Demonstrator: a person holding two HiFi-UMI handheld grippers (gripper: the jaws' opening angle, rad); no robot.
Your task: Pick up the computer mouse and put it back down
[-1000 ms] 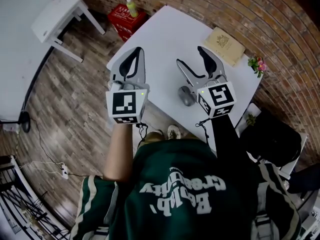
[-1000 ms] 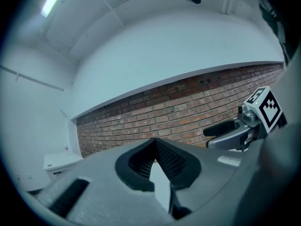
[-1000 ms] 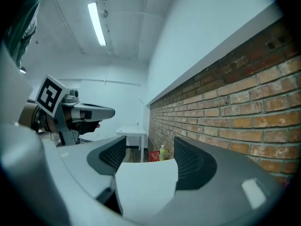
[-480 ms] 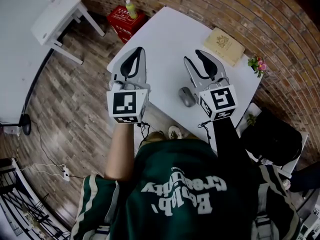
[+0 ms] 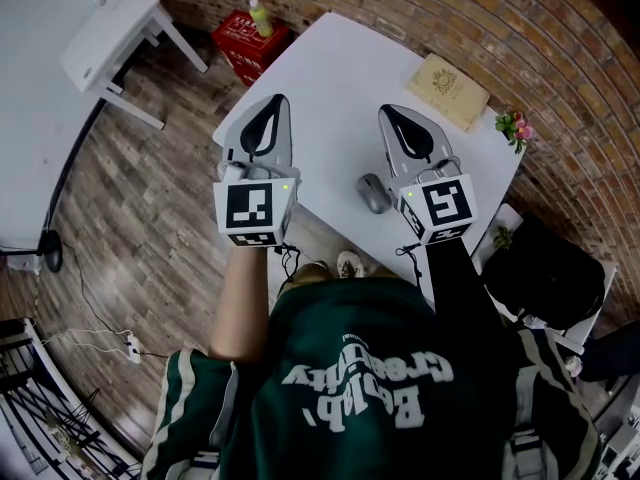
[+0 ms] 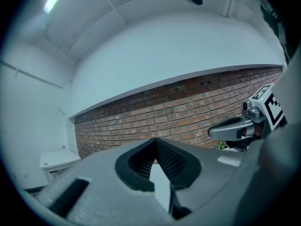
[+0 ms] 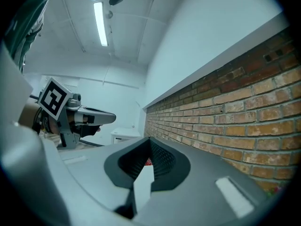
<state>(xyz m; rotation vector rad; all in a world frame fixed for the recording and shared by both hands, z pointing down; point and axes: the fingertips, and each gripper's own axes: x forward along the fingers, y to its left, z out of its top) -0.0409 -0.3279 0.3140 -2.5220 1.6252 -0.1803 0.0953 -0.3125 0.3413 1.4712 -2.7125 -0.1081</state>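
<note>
Mouse (image 5: 374, 193) is lying flat on the white table (image 5: 330, 68) near its front edge, just beside the right gripper's (image 5: 388, 114) marker cube, with nothing touching it. That gripper's jaws have just been closing on nothing and are sitting pinched together, pointing level above the table. Left gripper (image 5: 273, 102) is hovering pinched together and empty too, off to the left. Honestly this is fitting both a mouse waiting for pickup and one already set back down, so I'm not calling the step. Book (image 5: 448, 91) and flowers (image 5: 514, 128) are sitting well apart at the back right, so nothing is crowding the mouse.
</note>
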